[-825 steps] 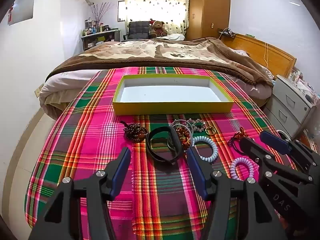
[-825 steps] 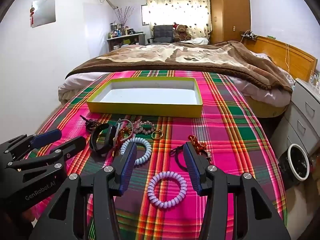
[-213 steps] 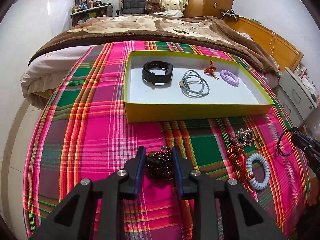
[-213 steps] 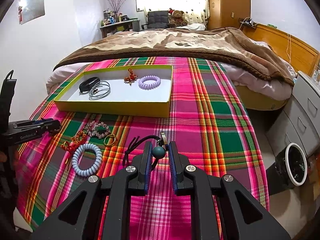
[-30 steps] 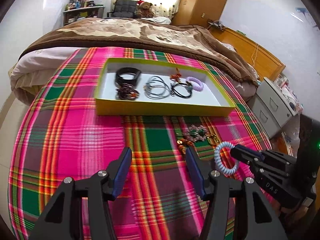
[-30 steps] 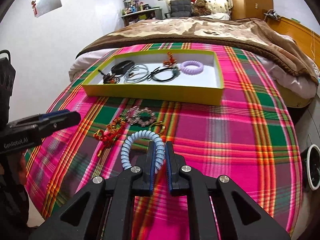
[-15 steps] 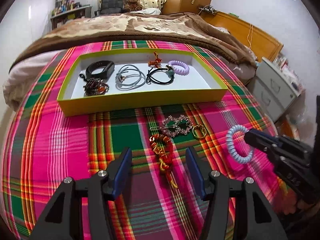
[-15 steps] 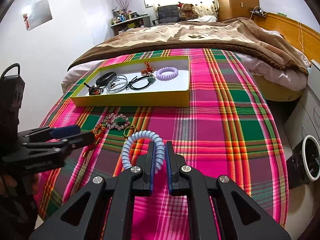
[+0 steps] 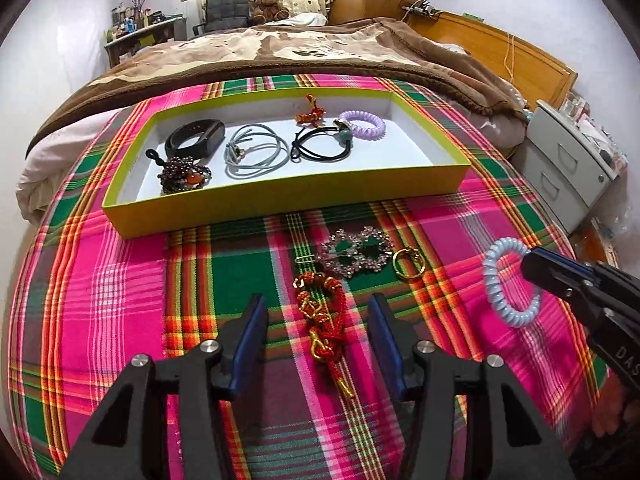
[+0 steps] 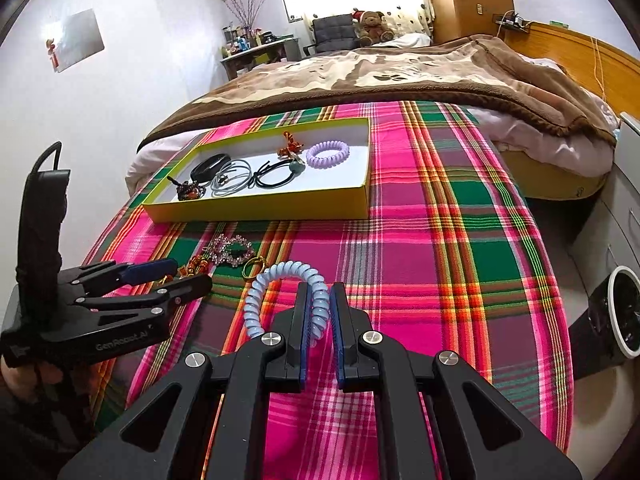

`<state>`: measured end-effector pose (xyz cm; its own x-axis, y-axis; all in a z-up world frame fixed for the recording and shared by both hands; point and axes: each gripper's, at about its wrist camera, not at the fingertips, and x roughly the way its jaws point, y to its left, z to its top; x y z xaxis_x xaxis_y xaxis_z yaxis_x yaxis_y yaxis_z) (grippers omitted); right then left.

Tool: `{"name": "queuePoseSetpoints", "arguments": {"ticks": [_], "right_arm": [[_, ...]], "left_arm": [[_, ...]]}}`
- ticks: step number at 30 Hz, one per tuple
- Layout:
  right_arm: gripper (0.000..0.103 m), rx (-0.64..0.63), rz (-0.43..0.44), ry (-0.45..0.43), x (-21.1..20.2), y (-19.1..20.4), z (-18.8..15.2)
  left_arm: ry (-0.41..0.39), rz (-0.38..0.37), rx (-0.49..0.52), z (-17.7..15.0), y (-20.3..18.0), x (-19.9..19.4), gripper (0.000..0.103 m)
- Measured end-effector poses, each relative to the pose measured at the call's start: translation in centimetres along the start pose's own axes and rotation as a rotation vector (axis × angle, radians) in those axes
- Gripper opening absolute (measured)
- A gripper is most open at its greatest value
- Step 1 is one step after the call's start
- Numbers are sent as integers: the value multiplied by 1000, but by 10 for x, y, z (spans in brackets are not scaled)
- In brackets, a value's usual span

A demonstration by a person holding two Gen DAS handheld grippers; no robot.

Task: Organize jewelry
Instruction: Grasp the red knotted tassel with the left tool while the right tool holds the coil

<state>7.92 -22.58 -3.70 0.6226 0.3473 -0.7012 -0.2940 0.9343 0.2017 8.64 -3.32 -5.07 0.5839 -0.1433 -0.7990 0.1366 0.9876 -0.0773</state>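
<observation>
- Left wrist view: a pink, green and orange plaid cloth [image 9: 120, 280] fills most of the frame, spread flat as a work surface, with a brown blanket and bedroom furniture across the top.
- A shallow yellow tray [image 9: 280, 196] with a white floor sits in the upper centre, evidently the collecting place. It holds a black band [image 9: 196, 140], a dark beaded bracelet [image 9: 184, 174], a grey cord loop [image 9: 256, 152], a black cord with a green bead [image 9: 320, 146], a small red knot charm [image 9: 312, 114] and a lilac coil tie [image 9: 362, 128].
- The left gripper [image 9: 316, 330], lower centre, is unclenched; its jaws have just been closing and now straddle a red and gold knotted tassel [image 9: 324, 328] without pressing it, apparently lined up to pick it up next.
- The right gripper [image 10: 320, 316], lower centre of the right wrist view, is clenched on a pale blue coil tie [image 10: 280, 280], lifted off the cloth, probably for carrying to the tray.
- Two smaller pieces wait on the cloth just below the tray: a rhinestone brooch [image 9: 356, 254] and, beside it, a gold ring [image 9: 407, 264].
</observation>
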Motion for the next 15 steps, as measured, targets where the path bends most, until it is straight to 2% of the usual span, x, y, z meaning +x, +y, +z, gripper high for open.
{"name": "queuePoseSetpoints", "arguments": {"ticks": [3,7,15], "right_arm": [[10,4,6,-2,0,-1,0],[10,3,10,-2,0,-1,1],[10,4,6,0,2,1,3]], "left_arm": [[-1,27,20,0,-1,2,35],[0,43,25,1,1,1,26],[-2,36,23,1,3,-1,19]]}}
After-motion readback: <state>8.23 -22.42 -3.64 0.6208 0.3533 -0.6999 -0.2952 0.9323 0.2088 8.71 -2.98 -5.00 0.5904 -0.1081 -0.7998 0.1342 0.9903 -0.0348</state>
